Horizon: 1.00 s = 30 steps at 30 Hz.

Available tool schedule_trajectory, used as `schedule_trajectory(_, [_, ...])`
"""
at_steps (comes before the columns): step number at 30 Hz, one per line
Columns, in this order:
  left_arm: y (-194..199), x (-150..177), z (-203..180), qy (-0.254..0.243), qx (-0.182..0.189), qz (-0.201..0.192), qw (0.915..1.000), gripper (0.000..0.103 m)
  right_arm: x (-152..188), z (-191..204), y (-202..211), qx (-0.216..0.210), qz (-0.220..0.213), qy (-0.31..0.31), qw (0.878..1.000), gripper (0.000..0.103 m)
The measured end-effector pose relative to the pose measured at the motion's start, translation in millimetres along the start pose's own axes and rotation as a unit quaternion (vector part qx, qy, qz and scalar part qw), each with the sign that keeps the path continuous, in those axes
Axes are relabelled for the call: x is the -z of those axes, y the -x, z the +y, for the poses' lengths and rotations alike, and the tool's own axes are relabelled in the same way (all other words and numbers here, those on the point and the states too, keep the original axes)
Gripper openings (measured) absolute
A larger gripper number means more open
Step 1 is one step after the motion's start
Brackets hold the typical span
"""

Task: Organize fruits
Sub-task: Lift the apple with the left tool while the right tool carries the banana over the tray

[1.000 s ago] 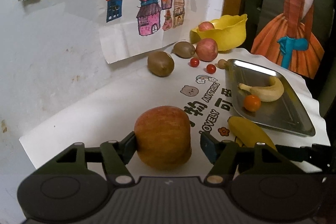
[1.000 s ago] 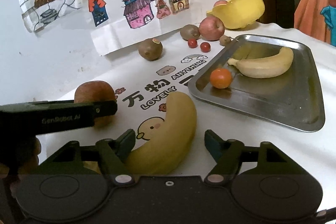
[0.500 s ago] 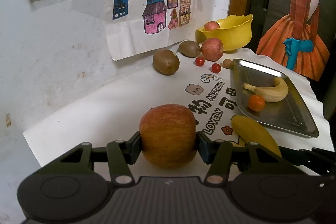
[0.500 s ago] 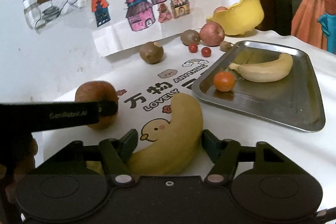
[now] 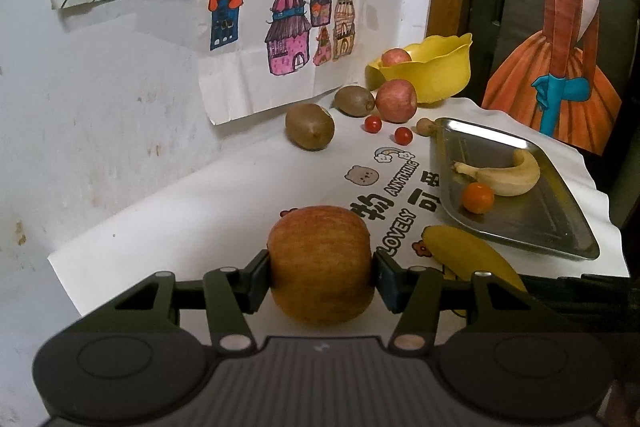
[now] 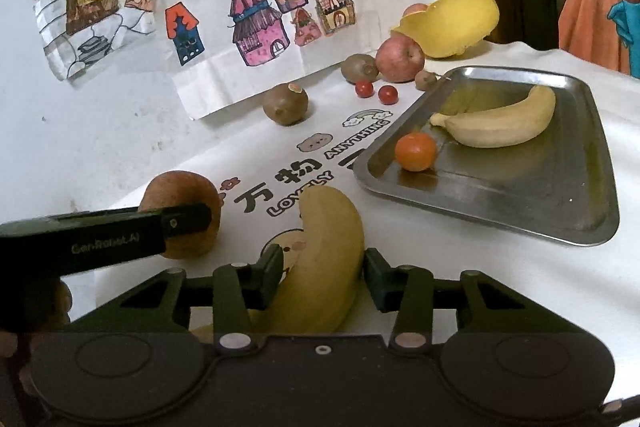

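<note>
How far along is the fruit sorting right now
Partly done. One banana and an orange lie in the metal tray, and one apple sits in the yellow bowl. In hand: the left gripper clamps an apple; the right gripper closes on a banana. Another apple, kiwis and cherry tomatoes remain loose.

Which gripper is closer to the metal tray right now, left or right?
Right. The right gripper, shut on the loose banana, sits just short of the metal tray; the left gripper, clamping the near apple, is farther left.
</note>
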<state>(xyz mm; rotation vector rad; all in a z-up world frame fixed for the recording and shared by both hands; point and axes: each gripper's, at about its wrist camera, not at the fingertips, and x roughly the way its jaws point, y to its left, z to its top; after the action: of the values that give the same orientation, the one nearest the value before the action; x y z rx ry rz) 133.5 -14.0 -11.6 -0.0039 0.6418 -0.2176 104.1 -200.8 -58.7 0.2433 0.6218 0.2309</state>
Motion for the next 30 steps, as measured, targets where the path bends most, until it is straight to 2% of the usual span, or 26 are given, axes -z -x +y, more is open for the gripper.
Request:
schedule_trajectory(4, [-1, 1, -2, -0.006, -0.003, -0.003, 1.0000, 0.058, 0, 15, -8, 0.024, -0.002, 0.042, 0.999, 0.058])
schedule_trajectory(6, [-1, 2, -6, -0.022, -0.008, -0.004, 0.9997, 0.059, 2, 21, -11, 0.039, -0.006, 0.060, 0.997, 0.057])
schedule_trajectory(7, [-1, 2, -7, -0.028, -0.009, -0.004, 0.9996, 0.058, 2, 22, -12, 0.047, -0.007, 0.063, 0.997, 0.050])
schedule_trajectory(10, [-1, 2, -9, -0.035, -0.012, -0.005, 0.9993, 0.058, 1, 16, -11, 0.040, -0.010, 0.052, 0.998, 0.043])
schedule_trajectory(15, [1, 2, -9, -0.028, -0.013, -0.004, 0.9995, 0.058, 0, 9, -4, 0.028, -0.018, 0.032, 0.999, 0.039])
schedule_trajectory(21, [1, 2, -12, -0.020, -0.002, -0.004, 0.9998, 0.058, 2, -1, 14, 0.023, -0.043, 0.021, 0.999, 0.038])
schedule_trajectory(30, [-4, -4, -27, -0.011, 0.024, -0.008, 0.9996, 0.058, -4, -33, 41, 0.041, -0.088, -0.015, 0.995, 0.037])
